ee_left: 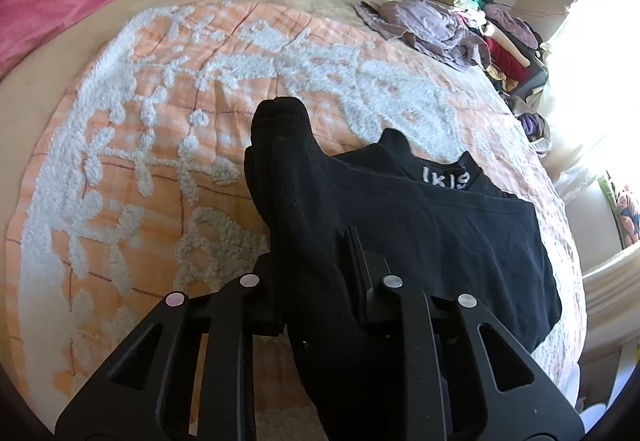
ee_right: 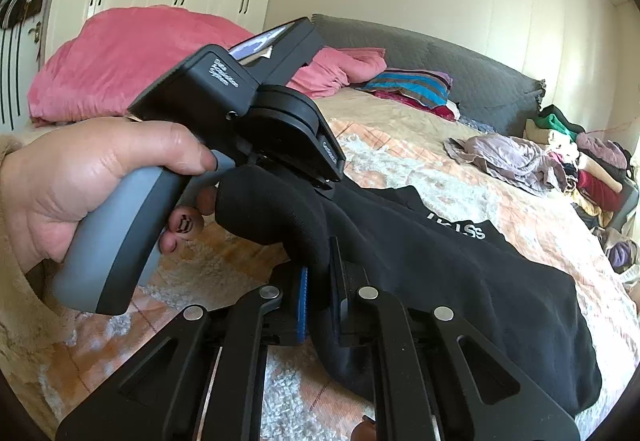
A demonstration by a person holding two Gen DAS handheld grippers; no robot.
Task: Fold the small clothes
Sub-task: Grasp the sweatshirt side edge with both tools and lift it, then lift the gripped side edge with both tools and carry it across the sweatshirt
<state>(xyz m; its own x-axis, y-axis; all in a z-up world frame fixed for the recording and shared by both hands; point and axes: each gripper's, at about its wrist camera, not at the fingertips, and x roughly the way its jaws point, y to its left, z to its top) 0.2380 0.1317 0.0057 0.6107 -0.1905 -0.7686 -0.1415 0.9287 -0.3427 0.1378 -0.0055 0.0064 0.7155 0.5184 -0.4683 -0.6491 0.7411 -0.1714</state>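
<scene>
Pinching a black sock (ee_left: 296, 201), the left gripper (ee_left: 316, 281) has jaws clamped on it above the orange bedspread (ee_left: 140, 169), beside black underwear (ee_left: 460, 233). Right wrist view: right gripper (ee_right: 320, 297) jaws closed on the same sock's other end (ee_right: 272, 213); left hand (ee_right: 80, 177) grips its handle.

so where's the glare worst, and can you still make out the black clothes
Left wrist view: window on the right is blown out white; the black sock loses texture. Right wrist view: evener light, the black garment shows folds; bed edges bend from the fisheye.
</scene>
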